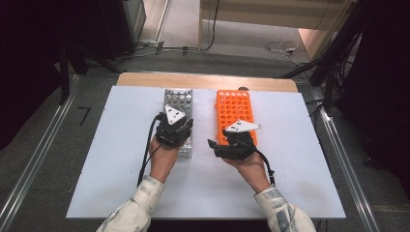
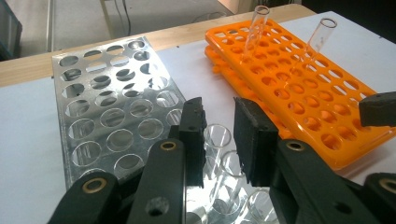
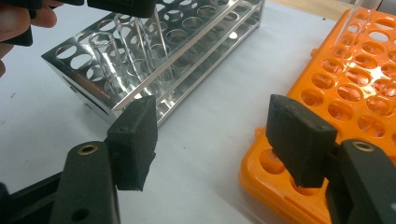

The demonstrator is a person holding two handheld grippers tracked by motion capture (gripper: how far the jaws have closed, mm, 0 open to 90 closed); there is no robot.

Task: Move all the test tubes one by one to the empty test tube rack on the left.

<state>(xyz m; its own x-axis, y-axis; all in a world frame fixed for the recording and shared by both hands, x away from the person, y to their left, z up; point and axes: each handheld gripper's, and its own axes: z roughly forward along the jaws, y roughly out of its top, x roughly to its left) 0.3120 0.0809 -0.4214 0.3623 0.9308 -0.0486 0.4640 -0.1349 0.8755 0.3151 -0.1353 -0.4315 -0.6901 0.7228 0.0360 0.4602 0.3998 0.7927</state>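
Nearest my lens in the left gripper view are my left gripper's [image 2: 219,140] two black jaws, parted a little and straddling a clear glass test tube [image 2: 215,144] that stands in the near end of the shiny perforated metal rack [image 2: 109,116]. The tube's open rim sits in the gap between the pads; I cannot tell whether either pad touches the glass. More clear tubes stand close together just below it in the same rack.

In the high view my left hand [image 1: 164,157] holds that gripper over the near end of the metal rack, which lies lengthwise on the white table top [image 1: 121,169]. Just beside it to the right, apart from it, lies the bright orange plastic rack with rows of round holes [image 1: 234,113]. Two clear tubes stand tilted in its far rows — one at [image 2: 254,35], the other at [image 2: 320,39].

My right gripper [image 3: 210,135] has its jaws spread wide and holds nothing — bare white table shows between the pads. It hovers at the near left corner of the orange rack, its right pad over that corner. In the right gripper view the left gripper's jaws come down over the tubes at the metal rack's end.
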